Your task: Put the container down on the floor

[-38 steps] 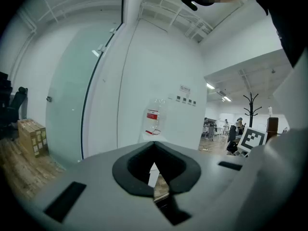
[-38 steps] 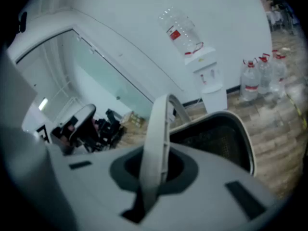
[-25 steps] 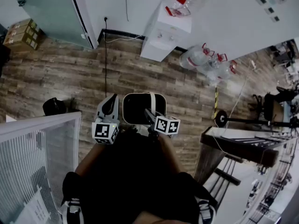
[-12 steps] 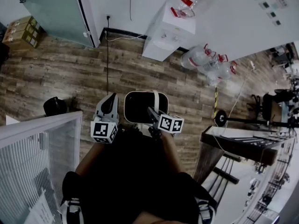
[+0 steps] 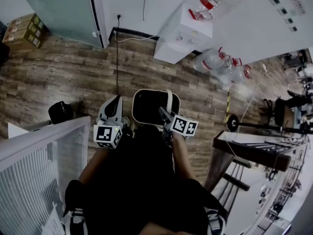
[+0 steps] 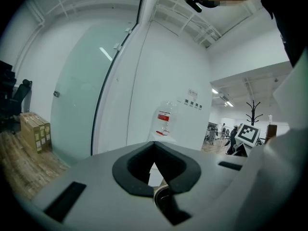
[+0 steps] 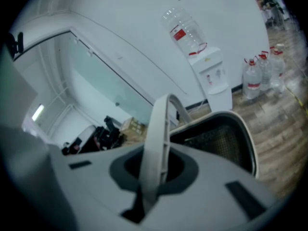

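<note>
White plastic forms the arched handle on which the right gripper is clamped; the strap runs up through the dark pads, and both jaws press against its sides. This grip suspends the rounded, white-rimmed container with dark mesh walls from its top, so the open mouth stays level enough for lowering. In the head view the container sits just ahead of the person's torso, above the brown wood-plank floor. It appears to be carried, not yet set down, though its height cannot be judged. The left gripper has its jaws drawn together on nothing and takes no load; it points forward just beside the container's left rim. Both forearms reach out from the body with bent elbows, the right angled inward toward the handle, the left roughly parallel. Clear floor lies ahead, between the person and the white water dispenser at the wall.
</note>
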A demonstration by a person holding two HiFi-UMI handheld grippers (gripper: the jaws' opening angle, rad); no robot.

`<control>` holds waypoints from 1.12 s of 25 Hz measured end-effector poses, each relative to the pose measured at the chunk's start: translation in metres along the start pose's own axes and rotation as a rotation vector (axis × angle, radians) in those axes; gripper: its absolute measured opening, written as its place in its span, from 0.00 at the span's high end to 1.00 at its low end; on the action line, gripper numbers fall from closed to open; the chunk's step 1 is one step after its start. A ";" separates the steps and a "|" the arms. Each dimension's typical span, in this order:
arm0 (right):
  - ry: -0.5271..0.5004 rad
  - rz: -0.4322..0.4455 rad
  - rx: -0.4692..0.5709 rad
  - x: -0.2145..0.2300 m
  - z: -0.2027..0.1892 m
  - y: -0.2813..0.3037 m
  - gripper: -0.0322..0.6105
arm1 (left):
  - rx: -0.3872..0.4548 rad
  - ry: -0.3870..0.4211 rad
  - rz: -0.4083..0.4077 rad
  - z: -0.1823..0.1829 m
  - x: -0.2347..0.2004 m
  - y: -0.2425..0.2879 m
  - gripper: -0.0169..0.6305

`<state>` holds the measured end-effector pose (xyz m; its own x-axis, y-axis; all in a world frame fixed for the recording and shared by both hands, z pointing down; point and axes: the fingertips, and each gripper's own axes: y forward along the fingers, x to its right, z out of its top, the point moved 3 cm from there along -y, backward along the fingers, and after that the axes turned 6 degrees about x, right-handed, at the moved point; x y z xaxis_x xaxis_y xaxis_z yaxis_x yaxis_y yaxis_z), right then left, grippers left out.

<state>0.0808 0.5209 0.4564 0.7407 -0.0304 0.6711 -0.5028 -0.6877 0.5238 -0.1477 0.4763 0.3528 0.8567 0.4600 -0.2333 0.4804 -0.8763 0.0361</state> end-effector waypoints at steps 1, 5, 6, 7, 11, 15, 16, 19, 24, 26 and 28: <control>0.002 0.003 0.000 -0.004 0.001 0.004 0.89 | 0.000 -0.001 0.005 0.001 -0.005 -0.001 0.93; 0.005 0.033 -0.005 -0.021 0.008 0.021 0.89 | 0.007 -0.008 0.031 0.004 -0.024 -0.004 0.93; 0.004 0.042 -0.007 -0.025 0.010 0.027 0.89 | 0.011 -0.010 0.038 0.005 -0.028 -0.003 0.93; 0.003 0.050 -0.010 -0.028 0.012 0.034 0.89 | 0.015 -0.013 0.045 0.006 -0.032 -0.001 0.93; -0.008 0.066 -0.038 -0.036 0.021 0.059 0.89 | 0.028 -0.023 0.069 0.010 -0.045 0.009 0.93; -0.016 0.087 -0.064 -0.040 0.031 0.084 0.89 | 0.030 -0.025 0.096 0.010 -0.062 0.023 0.93; -0.019 0.090 -0.070 -0.040 0.035 0.091 0.89 | 0.029 -0.023 0.101 0.011 -0.066 0.028 0.93; -0.021 0.091 -0.084 -0.038 0.050 0.112 0.89 | 0.025 -0.019 0.112 0.014 -0.080 0.049 0.93; -0.025 0.089 -0.110 -0.030 0.080 0.150 0.89 | 0.003 -0.014 0.123 0.015 -0.102 0.095 0.93; -0.028 0.090 -0.118 -0.026 0.096 0.164 0.89 | -0.008 -0.012 0.126 0.017 -0.110 0.119 0.93; -0.033 0.090 -0.122 -0.021 0.114 0.177 0.89 | -0.018 -0.011 0.125 0.020 -0.115 0.145 0.93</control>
<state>0.0270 0.3167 0.4748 0.7035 -0.1132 0.7016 -0.6167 -0.5879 0.5235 -0.1805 0.2936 0.3659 0.9081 0.3457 -0.2365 0.3732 -0.9241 0.0825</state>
